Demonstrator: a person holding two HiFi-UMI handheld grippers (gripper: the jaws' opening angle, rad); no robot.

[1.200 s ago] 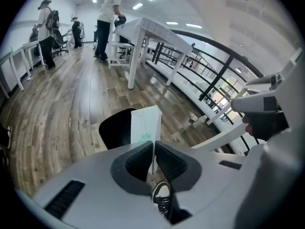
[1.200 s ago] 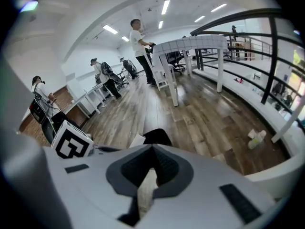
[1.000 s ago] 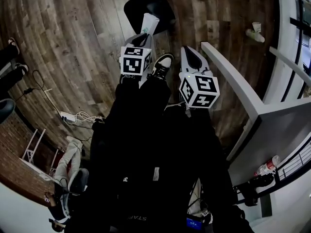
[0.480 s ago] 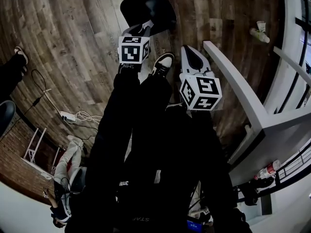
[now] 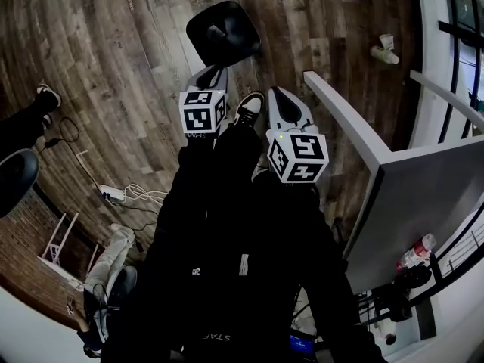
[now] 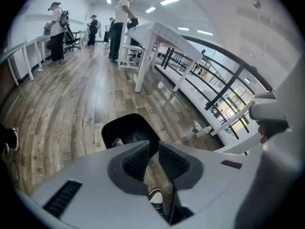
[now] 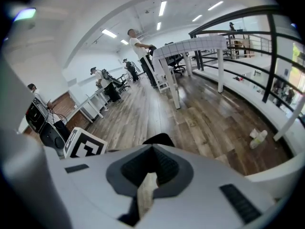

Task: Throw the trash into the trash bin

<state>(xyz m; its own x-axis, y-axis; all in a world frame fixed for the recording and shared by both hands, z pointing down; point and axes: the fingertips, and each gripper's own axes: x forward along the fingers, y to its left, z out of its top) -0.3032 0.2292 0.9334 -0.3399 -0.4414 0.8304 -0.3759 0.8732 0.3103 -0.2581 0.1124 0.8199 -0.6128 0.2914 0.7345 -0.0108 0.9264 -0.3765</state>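
Left gripper point(image 6: 153, 150): jaws apart, nothing between them. Right gripper point(image 7: 153, 149): jaws together, empty. Just ahead of the left one, the trash bin point(image 6: 106, 127) holds a pale piece of trash point(image 6: 116, 141). Farther right, floor litter point(image 6: 202, 129) likely remains.

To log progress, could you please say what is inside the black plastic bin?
A small pale piece of trash lies inside the black plastic trash bin. Its dark depths cannot be read; the left gripper covers the near rim.

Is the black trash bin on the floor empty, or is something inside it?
Not empty. In the head view the trash bin holds a small pale piece of trash; the left gripper view shows it inside too.
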